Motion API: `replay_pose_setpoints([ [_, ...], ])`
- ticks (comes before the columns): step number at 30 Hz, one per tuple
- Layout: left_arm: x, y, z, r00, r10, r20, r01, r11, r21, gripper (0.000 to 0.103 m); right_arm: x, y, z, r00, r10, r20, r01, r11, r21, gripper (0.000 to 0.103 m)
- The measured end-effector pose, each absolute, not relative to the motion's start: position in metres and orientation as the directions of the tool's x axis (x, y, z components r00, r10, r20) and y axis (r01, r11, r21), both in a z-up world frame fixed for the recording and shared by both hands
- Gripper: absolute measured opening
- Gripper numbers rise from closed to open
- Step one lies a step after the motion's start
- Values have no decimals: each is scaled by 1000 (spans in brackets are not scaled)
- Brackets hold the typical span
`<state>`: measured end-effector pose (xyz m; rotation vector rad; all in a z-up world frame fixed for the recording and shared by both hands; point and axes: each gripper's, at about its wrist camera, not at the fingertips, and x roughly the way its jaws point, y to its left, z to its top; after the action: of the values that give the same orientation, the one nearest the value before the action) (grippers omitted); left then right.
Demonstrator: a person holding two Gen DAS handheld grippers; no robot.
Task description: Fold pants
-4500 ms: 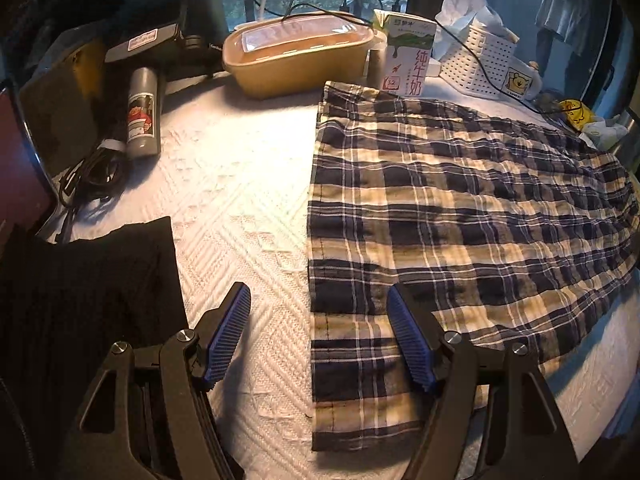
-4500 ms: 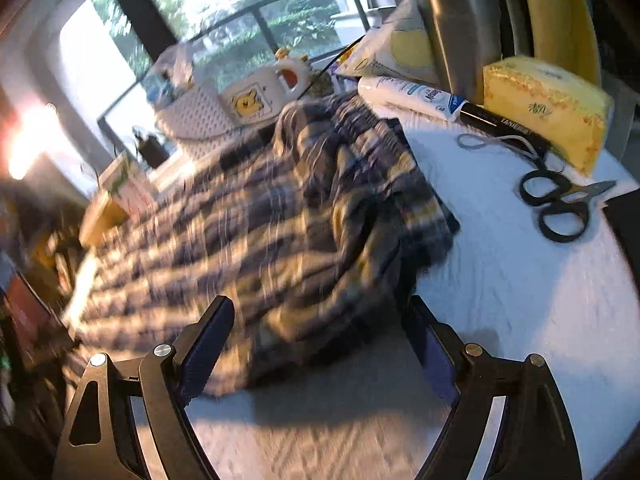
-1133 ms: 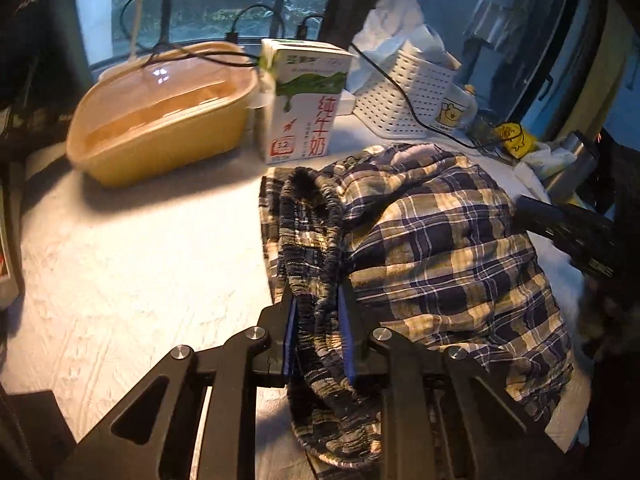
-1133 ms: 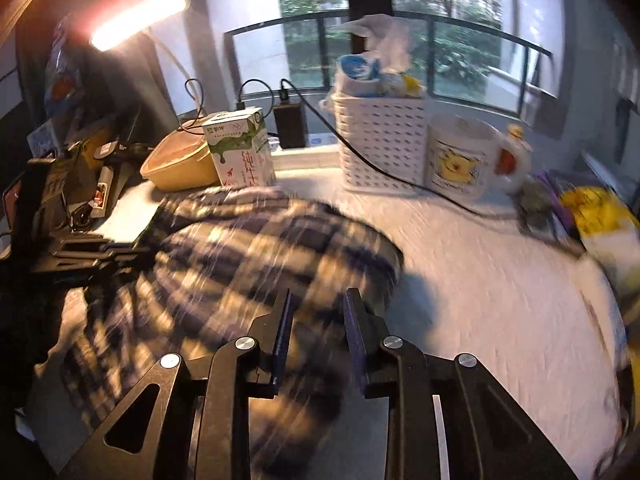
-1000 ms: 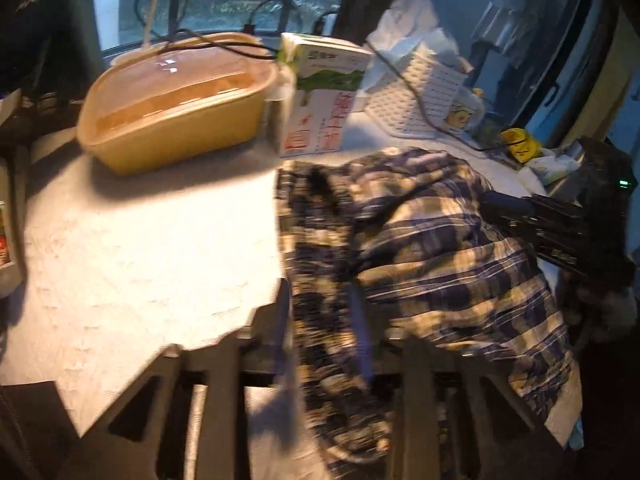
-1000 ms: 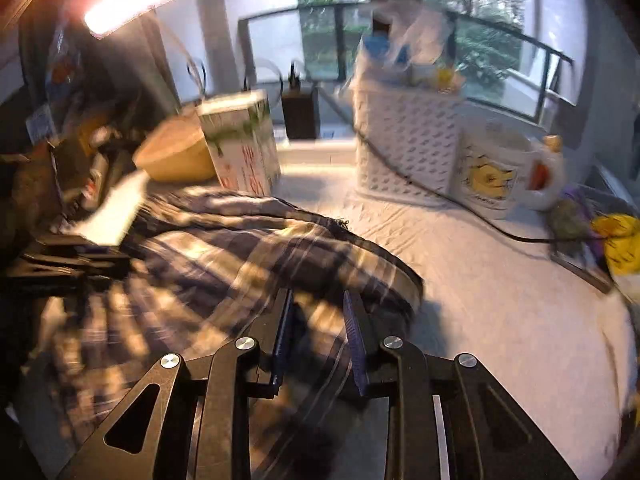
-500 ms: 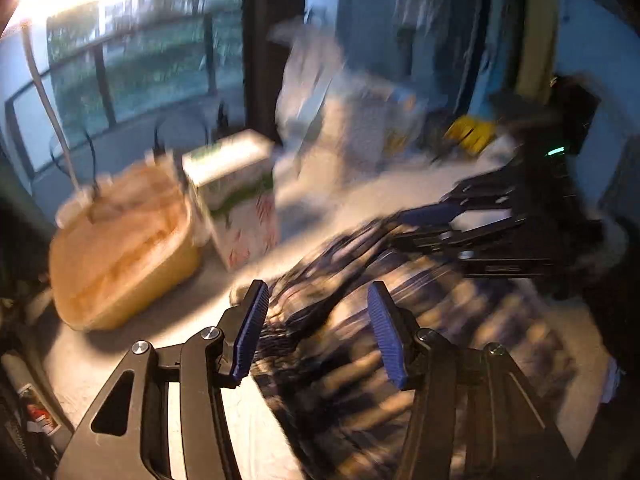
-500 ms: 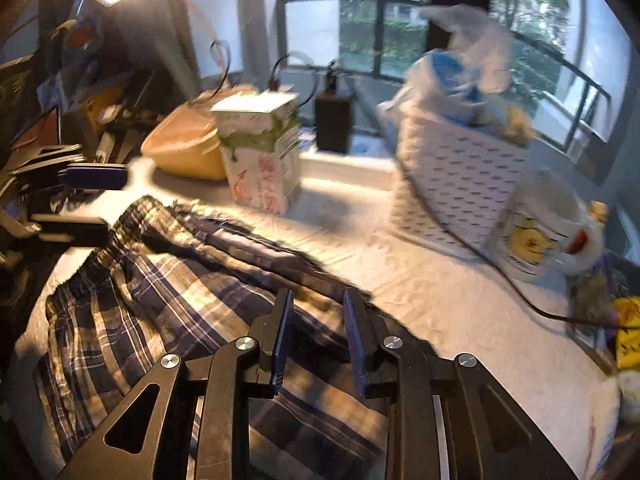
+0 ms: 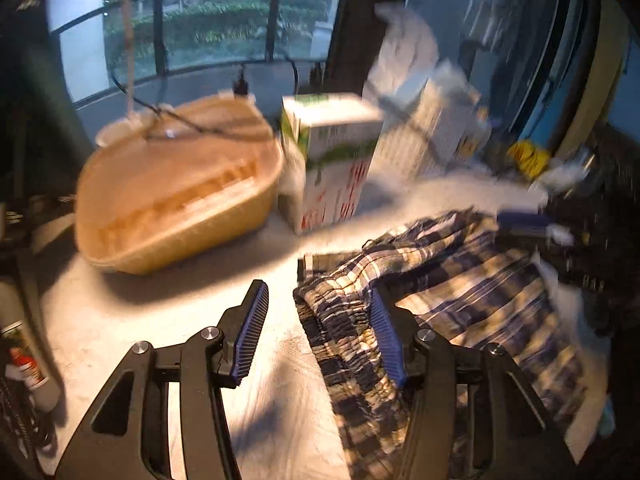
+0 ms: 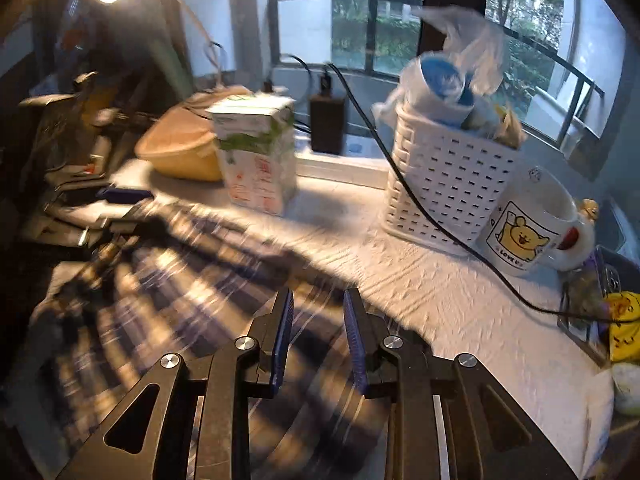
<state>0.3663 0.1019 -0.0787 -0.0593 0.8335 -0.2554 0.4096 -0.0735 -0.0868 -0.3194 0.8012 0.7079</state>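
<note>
L tool (image 9: pixel 316 336) open, jaws just widened; pants (image 9: pixel 460 304) lie under it on surface (image 9: pixel 168 304), waistband below the gap, nothing gripped. R tool (image 10: pixel 318 336) jaws narrowly apart over blurred plaid, no cloth seen between pads, so open. Behind pants: carton (image 9: pixel 332 168), tan tub (image 9: pixel 176 196). Farther, basket (image 10: pixel 452 188), mug (image 10: pixel 528 224) by window.

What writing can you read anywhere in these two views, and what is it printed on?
"LOVE U": on the white mug, under its yellow bear picture; the last letters are unclear.
Red characters on the milk carton: too blurred to read in either view.
Label on the can at the left edge: too blurred to read.
Nothing else carries readable text.
</note>
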Motion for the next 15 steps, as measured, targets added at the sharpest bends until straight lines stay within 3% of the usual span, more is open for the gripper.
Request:
replay_pose_setpoints([
  [8, 307, 76, -60, 694, -328, -641, 298, 941, -158, 52, 345, -73, -106, 399, 489, -776, -751, 659, 29, 28],
  [12, 302, 50, -89, 598, -338, -727, 341, 928, -151, 52, 329, -72, -127, 395, 440, -806, -736, 676, 9, 28],
  [15, 303, 49, -111, 563, -322, -761, 327, 933, -154, 52, 316, -78, -136, 413, 417, -810, -742, 669, -33, 38],
])
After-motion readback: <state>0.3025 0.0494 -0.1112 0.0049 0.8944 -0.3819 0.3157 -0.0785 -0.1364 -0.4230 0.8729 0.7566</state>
